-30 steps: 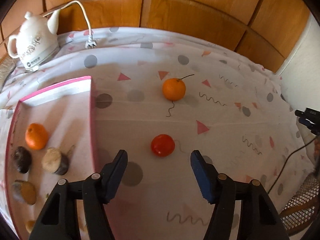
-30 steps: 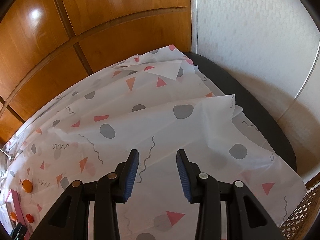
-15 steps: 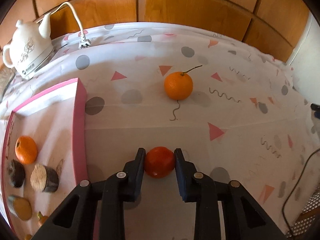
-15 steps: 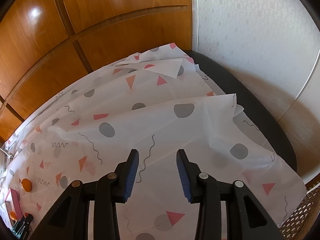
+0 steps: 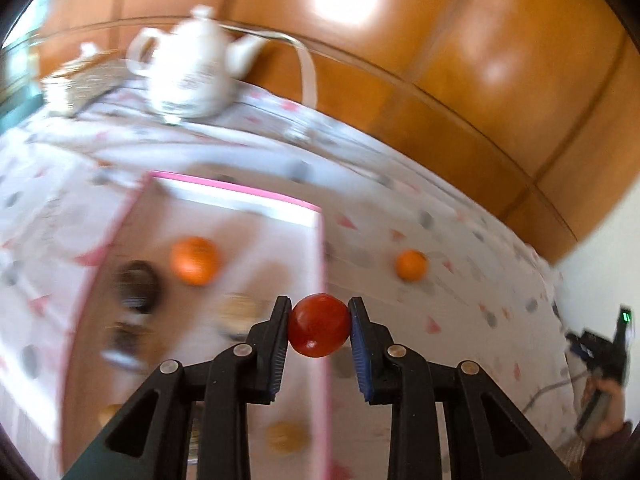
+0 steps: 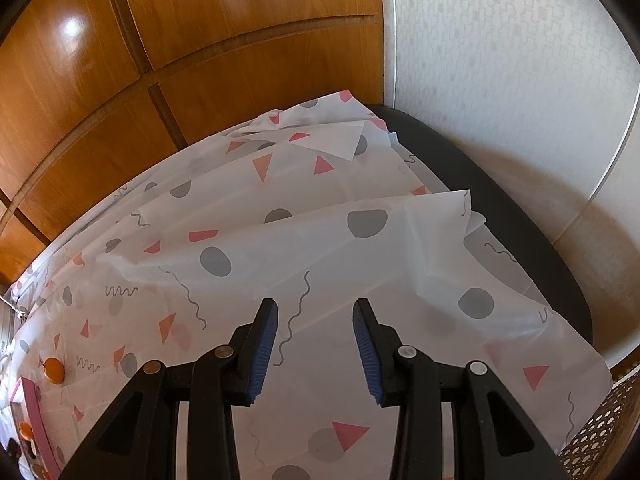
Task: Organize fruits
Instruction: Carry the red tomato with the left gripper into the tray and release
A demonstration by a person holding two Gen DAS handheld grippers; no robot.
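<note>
My left gripper (image 5: 319,326) is shut on a red tomato (image 5: 319,326) and holds it in the air above the right wall of the pink-rimmed tray (image 5: 323,264). The tray holds an orange (image 5: 195,260) and several dark and tan fruits, all blurred. A second orange (image 5: 410,265) lies on the patterned cloth right of the tray; it also shows far left in the right wrist view (image 6: 53,369). My right gripper (image 6: 315,344) is open and empty over the cloth at the table's right end.
A white electric kettle (image 5: 188,76) with its cord stands at the back behind the tray, next to a wicker basket (image 5: 76,80). Wood panelling runs behind the table. The cloth (image 6: 360,248) is folded and wrinkled near the dark table edge (image 6: 500,208).
My left gripper closed on the tomato, lifted it and swung left toward the tray. The right gripper has stayed in place.
</note>
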